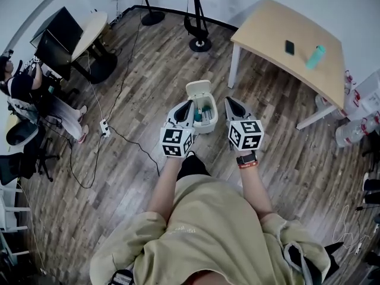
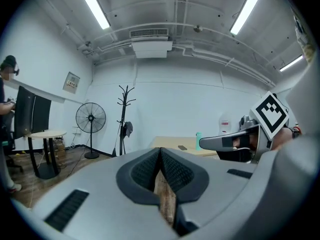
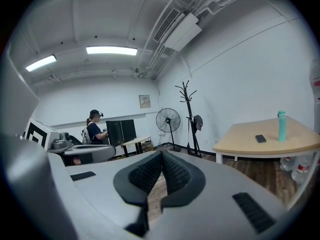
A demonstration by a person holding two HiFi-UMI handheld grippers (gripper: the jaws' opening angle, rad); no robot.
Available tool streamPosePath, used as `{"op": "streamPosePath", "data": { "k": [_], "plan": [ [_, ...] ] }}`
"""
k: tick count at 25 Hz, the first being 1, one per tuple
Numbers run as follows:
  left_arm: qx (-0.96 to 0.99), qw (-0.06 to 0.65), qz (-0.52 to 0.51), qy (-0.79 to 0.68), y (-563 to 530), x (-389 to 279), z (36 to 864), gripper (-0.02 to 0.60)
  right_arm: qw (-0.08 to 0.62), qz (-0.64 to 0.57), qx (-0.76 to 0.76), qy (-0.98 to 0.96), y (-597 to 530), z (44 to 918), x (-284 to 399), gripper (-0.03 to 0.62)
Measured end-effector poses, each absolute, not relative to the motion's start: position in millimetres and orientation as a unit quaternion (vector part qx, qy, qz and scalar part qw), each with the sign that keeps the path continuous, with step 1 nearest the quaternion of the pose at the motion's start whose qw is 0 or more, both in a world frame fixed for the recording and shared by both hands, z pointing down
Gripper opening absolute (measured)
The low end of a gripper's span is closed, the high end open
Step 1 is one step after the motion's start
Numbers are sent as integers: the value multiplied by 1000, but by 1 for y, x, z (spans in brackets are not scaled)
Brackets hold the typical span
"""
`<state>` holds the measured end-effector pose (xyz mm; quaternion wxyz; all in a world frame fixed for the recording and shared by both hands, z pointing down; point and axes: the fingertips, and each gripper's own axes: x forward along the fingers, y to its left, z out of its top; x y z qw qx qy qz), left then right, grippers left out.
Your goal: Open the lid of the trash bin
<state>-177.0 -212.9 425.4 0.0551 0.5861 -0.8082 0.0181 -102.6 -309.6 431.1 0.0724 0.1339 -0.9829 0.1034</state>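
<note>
Head view, looking steeply down. A wooden plank floor (image 1: 136, 70) fills the field. At upper right stands a light wood table, its tabletop (image 1: 270, 25) carrying a dark phone (image 1: 289, 47) and a teal bottle (image 1: 316, 57) lying near each other. The wearer, in a beige shirt (image 1: 208, 230), occupies the lower centre with both forearms stretched forward. At far left a second person (image 1: 18, 88) sits by a round table with a dark monitor (image 1: 56, 37).

The trash bin (image 1: 205, 127), small and white, stands on the floor directly ahead of the wearer, between the two grippers. Its lid (image 1: 199, 90) is raised and stands at the far edge of the bin, leaving the inside exposed, with pale teal contents visible.

The left gripper (image 1: 184, 110) overlaps the bin's left rim in this view; whether it touches cannot be told. The right gripper (image 1: 232, 105) lies just beside the bin's right side, apart from it. Each carries a marker cube, left (image 1: 175, 141) and right (image 1: 246, 134).

Left gripper view and right gripper view: in both, the jaws are closed, the dark ribbed pads meeting at the tips, with nothing held between them.

A cable with a white power strip (image 1: 105, 126) lies on the floor at left.
</note>
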Motion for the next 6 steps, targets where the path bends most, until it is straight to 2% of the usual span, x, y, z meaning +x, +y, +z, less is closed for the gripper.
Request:
{"op": "streamPosePath", "data": {
  "k": [6],
  "plan": [
    [590, 83, 55, -801, -246, -220, 452, 23, 90, 130, 117, -980, -344, 452, -132, 12]
  ]
}}
